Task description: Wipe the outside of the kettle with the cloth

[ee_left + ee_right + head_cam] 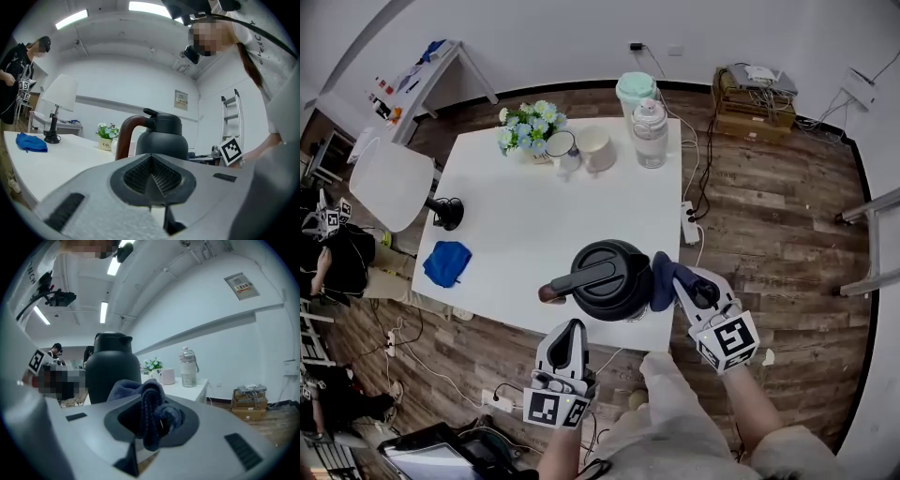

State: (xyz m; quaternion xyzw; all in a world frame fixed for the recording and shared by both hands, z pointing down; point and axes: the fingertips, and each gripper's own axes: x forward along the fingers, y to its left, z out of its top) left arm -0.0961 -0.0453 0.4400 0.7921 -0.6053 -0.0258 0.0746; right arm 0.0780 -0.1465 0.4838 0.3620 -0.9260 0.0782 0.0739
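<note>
- The black kettle [612,278] stood upright at the near edge of the white table [516,216], with its brown handle pointing left.
- The right gripper [686,287] had its jaws clamped on a bunched dark blue cloth [662,281], which lay at the kettle's right side; contact could not be confirmed.
- The left gripper [572,330] had its jaws together with nothing between them, and was just off the table's near edge, below the handle.
- A second, brighter blue cloth [447,262] lay at the table's left edge.
</note>
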